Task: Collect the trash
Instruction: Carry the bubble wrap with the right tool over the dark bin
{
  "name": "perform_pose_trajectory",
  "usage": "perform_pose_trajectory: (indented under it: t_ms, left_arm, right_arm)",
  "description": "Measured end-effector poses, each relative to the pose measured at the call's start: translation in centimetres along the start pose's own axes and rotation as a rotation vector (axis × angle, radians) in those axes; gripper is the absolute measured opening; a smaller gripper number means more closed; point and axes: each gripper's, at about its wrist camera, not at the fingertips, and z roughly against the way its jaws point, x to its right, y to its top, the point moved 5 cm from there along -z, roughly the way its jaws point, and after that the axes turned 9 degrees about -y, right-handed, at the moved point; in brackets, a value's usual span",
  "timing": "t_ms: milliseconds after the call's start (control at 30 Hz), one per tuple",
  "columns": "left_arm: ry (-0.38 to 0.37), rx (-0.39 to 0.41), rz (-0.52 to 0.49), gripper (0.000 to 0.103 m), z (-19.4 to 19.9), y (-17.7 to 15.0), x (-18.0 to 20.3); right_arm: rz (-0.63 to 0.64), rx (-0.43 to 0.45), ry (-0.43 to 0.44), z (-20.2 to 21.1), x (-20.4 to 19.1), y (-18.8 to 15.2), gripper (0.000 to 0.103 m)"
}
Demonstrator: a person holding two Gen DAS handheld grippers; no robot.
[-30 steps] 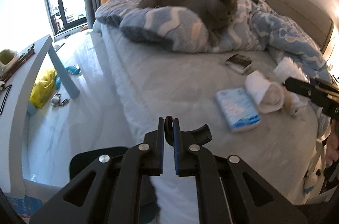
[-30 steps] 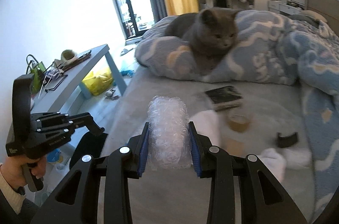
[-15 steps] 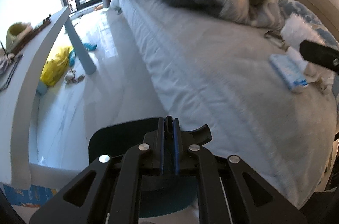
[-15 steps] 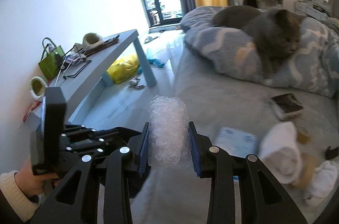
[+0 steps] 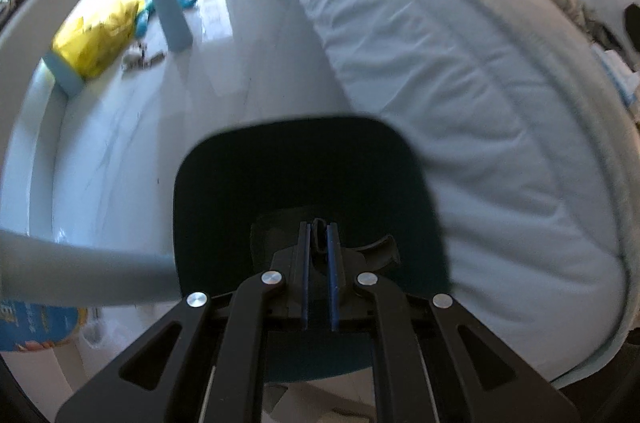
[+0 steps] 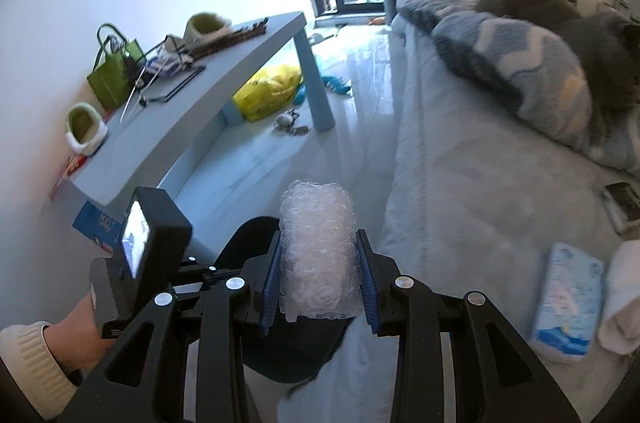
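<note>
**Bubble wrap in my right gripper, bin under my left**

The bed (image 6: 472, 183) fills the right side of both views, its pale sheet running up to a blue patterned blanket (image 6: 520, 63) with a grey cat (image 6: 592, 35) lying on it. Across the glossy floor (image 6: 280, 159) stands a grey table (image 6: 224, 71), cluttered on top: a green bag (image 6: 114, 71) and two fluffy slippers (image 6: 86, 127). A yellow bag (image 6: 268, 91) lies on the floor beneath it.

Below my left gripper (image 5: 318, 255) sits the bin (image 5: 304, 183), a dark rounded-square container standing on the floor right against the bed's edge (its inside is too dark to make out). My left jaws are pinched nearly together on a thin dark edge between the blue pads (image 5: 305, 275); I think it is the bin's rim or liner, but I cannot tell for sure.

My right gripper (image 6: 318, 275) is clamped on a roll of bubble wrap (image 6: 318, 251), which stands upright between the pads, held in the air over the bed's edge and just beside the bin. On the sheet to the right lie a tissue pack (image 6: 568, 303), a white towel (image 6: 624, 299) touching it, and a dark box (image 6: 624, 199) farther up.
</note>
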Motion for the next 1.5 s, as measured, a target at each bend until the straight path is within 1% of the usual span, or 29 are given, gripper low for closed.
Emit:
perform_pose_trajectory:
  t_ms: [167,267,400,433,500,533,600,667,767,867,933,967,1000,1133,1233,1400,1500]
  left_arm:
    - [-0.005,-0.062,0.032,0.009,-1.6,-1.9,-1.5]
    - [-0.024,-0.087,0.042,0.009,-2.1,-2.6,-1.8]
    - [-0.031,-0.105,0.051,0.009,-2.4,-3.2,-2.3]
    - [-0.028,-0.107,0.048,0.010,-2.4,-3.3,-2.4]
    - [-0.029,-0.102,0.042,0.015,-2.1,-3.5,-2.3]
    - [-0.033,-0.095,0.043,0.018,-1.8,-3.7,-2.1]
    - [-0.022,-0.073,0.040,0.038,-1.2,-3.5,-2.3]
    - [-0.018,-0.051,0.036,0.044,-0.4,-3.5,-2.5]
    - [-0.005,-0.023,0.022,0.044,0.5,-3.1,-2.8]
    - [0.006,0.028,-0.005,0.045,2.3,-2.6,-3.1]
    - [0.016,0.062,-0.013,0.047,3.5,-2.4,-3.1]
    - [0.034,0.085,-0.017,0.051,4.3,-2.3,-3.2]
    - [0.043,0.099,-0.021,0.052,4.8,-2.1,-3.2]
    - [0.045,0.171,-0.044,0.051,7.6,-1.3,-3.0]
    - [0.053,0.221,-0.049,0.049,9.5,-1.0,-3.0]
    - [0.036,0.282,-0.036,0.039,12.0,-0.7,-3.4]
    - [0.038,0.313,-0.044,0.037,13.4,-0.4,-3.2]
  right_arm:
    - [0.013,-0.054,0.024,-2.1,-1.9,-0.6,0.035]
    - [0.016,-0.096,0.031,-3.4,-2.5,-1.0,0.035]
    - [0.018,-0.151,0.025,-5.1,-3.1,-1.6,0.035]
    - [0.013,-0.165,0.027,-5.6,-3.2,-1.8,0.035]
    - [0.001,-0.183,0.033,-6.4,-3.4,-2.1,0.035]
    - [0.000,-0.191,0.031,-6.9,-3.5,-2.2,0.035]
    - [0.003,-0.207,0.023,-7.6,-3.6,-2.5,0.035]
    - [0.004,-0.219,0.019,-8.2,-3.8,-2.8,0.035]
    - [-0.010,-0.237,0.024,-9.1,-4.0,-3.2,0.035]
    - [-0.017,-0.253,0.030,-9.9,-4.3,-3.5,0.035]
    - [-0.012,-0.260,0.026,-10.5,-4.7,-3.8,0.035]
    - [-0.013,-0.261,0.026,-10.7,-4.8,-3.8,0.035]
    - [-0.013,-0.262,0.026,-10.9,-4.9,-3.9,0.035]
    - [-0.006,-0.282,0.027,-12.0,-5.7,-4.3,0.035]
    - [0.000,-0.297,0.022,-12.8,-6.1,-4.7,0.035]
    - [-0.011,-0.339,0.037,-14.4,-6.8,-5.7,0.035]
    - [0.002,-0.370,0.038,-15.7,-7.5,-6.7,0.035]
